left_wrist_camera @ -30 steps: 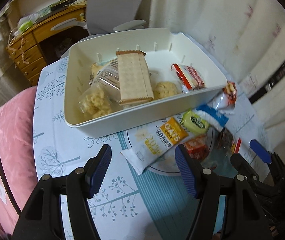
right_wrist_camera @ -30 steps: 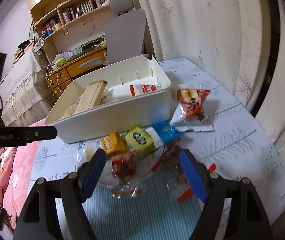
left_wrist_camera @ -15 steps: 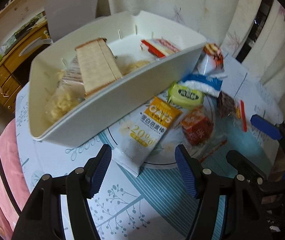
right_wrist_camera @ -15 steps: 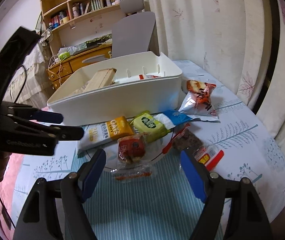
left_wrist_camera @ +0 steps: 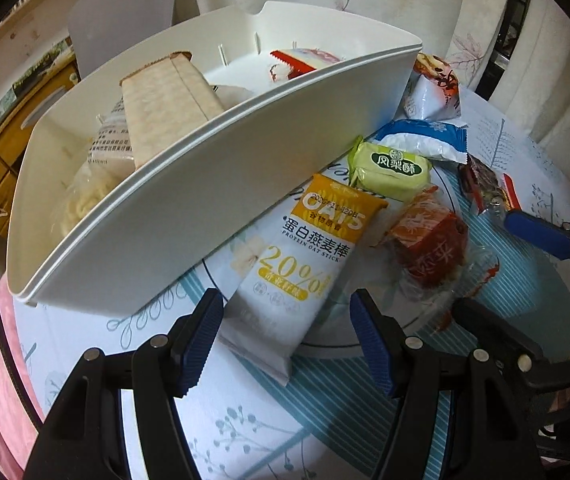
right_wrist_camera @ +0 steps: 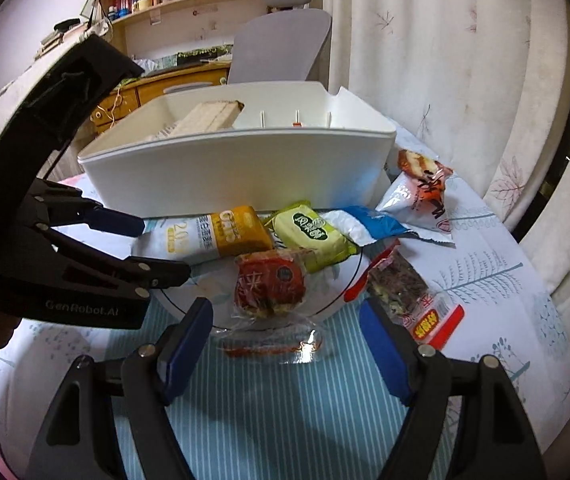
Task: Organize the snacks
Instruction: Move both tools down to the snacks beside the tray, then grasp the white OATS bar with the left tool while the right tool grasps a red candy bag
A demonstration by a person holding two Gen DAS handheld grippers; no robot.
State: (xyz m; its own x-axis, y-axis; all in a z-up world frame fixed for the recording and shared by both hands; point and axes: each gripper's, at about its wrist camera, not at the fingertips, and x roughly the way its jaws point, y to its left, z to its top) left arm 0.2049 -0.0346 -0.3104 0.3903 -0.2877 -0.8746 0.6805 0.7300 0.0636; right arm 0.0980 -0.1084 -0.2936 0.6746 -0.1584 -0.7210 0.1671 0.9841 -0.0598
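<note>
A white storage bin (left_wrist_camera: 189, 216) (right_wrist_camera: 245, 172) holds several snacks, among them a tan cracker pack (left_wrist_camera: 169, 104). In front of it a round plate (left_wrist_camera: 365, 344) carries an oat stick packet (left_wrist_camera: 301, 264) (right_wrist_camera: 209, 236), a green pastry (left_wrist_camera: 393, 168) (right_wrist_camera: 309, 232), a red wrapped snack (left_wrist_camera: 429, 248) (right_wrist_camera: 271, 284) and a blue-white packet (left_wrist_camera: 425, 140). My left gripper (left_wrist_camera: 287, 340) is open, its jaws either side of the oat stick's near end. My right gripper (right_wrist_camera: 285, 344) is open just before the red snack.
A dark nut bar (right_wrist_camera: 401, 292) and a red-white bag (right_wrist_camera: 421, 196) lie right of the plate on the patterned tablecloth (right_wrist_camera: 285, 420). A curtain (right_wrist_camera: 445, 60) hangs behind, a grey chair (right_wrist_camera: 281, 48) and wooden desk (left_wrist_camera: 1, 152) further back. Table edge is on the right.
My left gripper has moved down and closer to the oat stick, which now lies between its open jaws. My right gripper has moved closer to the plate's snacks. Both stay open.
</note>
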